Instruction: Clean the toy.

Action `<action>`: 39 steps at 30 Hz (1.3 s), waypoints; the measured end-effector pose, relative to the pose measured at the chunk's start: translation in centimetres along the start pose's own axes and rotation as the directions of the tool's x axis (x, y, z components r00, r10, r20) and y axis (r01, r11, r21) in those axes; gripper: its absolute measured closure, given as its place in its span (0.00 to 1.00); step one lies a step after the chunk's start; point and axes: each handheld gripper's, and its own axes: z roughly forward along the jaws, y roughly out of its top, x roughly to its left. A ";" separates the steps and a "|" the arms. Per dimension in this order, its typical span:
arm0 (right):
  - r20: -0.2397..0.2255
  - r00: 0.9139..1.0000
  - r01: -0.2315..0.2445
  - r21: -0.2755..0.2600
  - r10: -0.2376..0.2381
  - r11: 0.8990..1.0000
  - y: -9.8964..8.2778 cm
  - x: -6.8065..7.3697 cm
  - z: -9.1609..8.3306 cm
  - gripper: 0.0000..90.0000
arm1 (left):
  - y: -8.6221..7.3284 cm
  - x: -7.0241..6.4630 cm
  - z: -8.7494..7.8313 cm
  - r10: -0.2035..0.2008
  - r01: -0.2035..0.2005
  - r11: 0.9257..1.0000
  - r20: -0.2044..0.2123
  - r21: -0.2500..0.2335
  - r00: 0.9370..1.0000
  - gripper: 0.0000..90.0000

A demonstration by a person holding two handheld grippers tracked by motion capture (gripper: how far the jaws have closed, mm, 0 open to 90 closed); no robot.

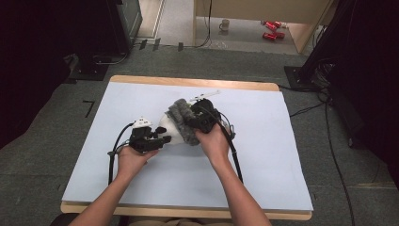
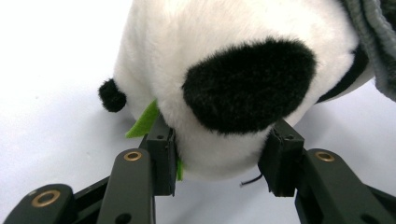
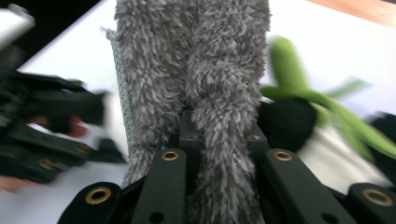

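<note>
Near the middle of the desk (image 1: 263, 179), the left tool (image 2: 219, 161) has its jaws pressed against the plush panda (image 2: 224, 70), while the right tool (image 3: 219, 140) is pinched tight on the grey fluffy cloth (image 3: 196, 60) draped over the toy. Judging by this, the cloth only partly covers the panda, so wrapping or wiping looks unfinished. Most of the toy is hidden under the cloth and hands in the high view, and the green piece (image 3: 299, 88) is blurred.

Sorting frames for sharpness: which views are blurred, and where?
High view: soft and low in detail, evenly lit, dark corners. Left gripper view: sharp on the panda, pale table near washed out. Right gripper view: grey cloth sharp, but the green leaves and the left gripper smear with motion.
</note>
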 end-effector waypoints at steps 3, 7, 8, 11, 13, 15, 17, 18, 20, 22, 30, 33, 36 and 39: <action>-0.016 0.999 -0.041 0.001 0.041 0.999 -0.5 -1.6 -0.9 0.86 | 0.0 0.2 0.1 -0.002 0.002 1.000 0.011 -0.010 1.000 0.61; 0.004 0.998 -0.067 -0.016 0.067 0.998 -1.0 -3.4 -2.3 0.85 | 0.0 0.5 0.1 -0.013 0.013 1.000 0.024 -0.011 1.000 0.61; 0.016 0.997 -0.077 -0.016 0.077 0.997 -1.1 -3.7 -2.7 0.87 | 0.0 0.6 0.1 -0.012 0.012 1.000 0.027 -0.013 1.000 0.61; 0.027 0.996 -0.088 -0.003 0.088 0.996 -1.5 -4.7 -3.6 0.90 | -0.1 0.4 0.2 0.001 0.000 1.000 0.028 -0.012 1.000 0.61; 0.032 0.996 -0.080 0.007 0.079 0.997 -1.7 -4.8 -3.9 0.91 | -0.1 0.4 0.2 0.004 -0.004 1.000 0.029 -0.011 1.000 0.61; 0.033 0.996 -0.078 0.005 0.078 0.997 -1.7 -4.9 -4.1 0.91 | -0.1 0.5 0.2 0.001 0.000 1.000 0.032 -0.009 0.999 0.61; 0.031 0.996 -0.088 0.000 0.088 0.996 -1.7 -5.1 -4.3 0.91 | -0.1 0.5 0.2 -0.002 0.002 1.000 0.033 -0.010 0.999 0.61; 0.033 0.996 -0.088 -0.004 0.088 0.996 -1.7 -5.1 -4.4 0.91 | -0.1 0.5 0.2 -0.003 0.003 1.000 0.034 -0.011 0.999 0.61; 0.036 0.995 -0.091 -0.007 0.091 0.996 -1.6 -5.0 -4.7 0.91 | -0.1 0.6 0.2 -0.002 0.002 1.000 0.035 -0.011 0.999 0.61; 0.036 0.996 -0.083 -0.005 0.083 0.997 -1.4 -5.0 -5.0 0.91 | -0.1 0.5 0.1 0.012 -0.011 1.000 0.032 -0.018 0.999 0.61; 0.008 0.997 -0.083 -0.030 0.083 0.996 0.7 -3.6 -6.8 0.91 | 0.0 0.8 0.0 -0.027 0.027 1.000 0.031 -0.014 0.999 0.61; -0.007 0.998 -0.063 -0.029 0.063 0.998 1.9 -2.4 -6.4 0.91 | 0.0 0.6 0.0 -0.026 0.027 0.999 0.030 -0.019 0.999 0.61; -0.020 0.999 -0.046 -0.017 0.045 0.999 3.0 -1.3 -5.1 0.90 | 0.1 0.6 -0.1 -0.031 0.031 0.999 0.034 -0.024 0.999 0.61; -0.052 0.998 -0.043 0.005 0.044 0.999 3.8 -0.2 -3.6 0.90 | 0.1 0.7 -0.1 -0.032 0.033 0.999 0.036 -0.030 0.999 0.61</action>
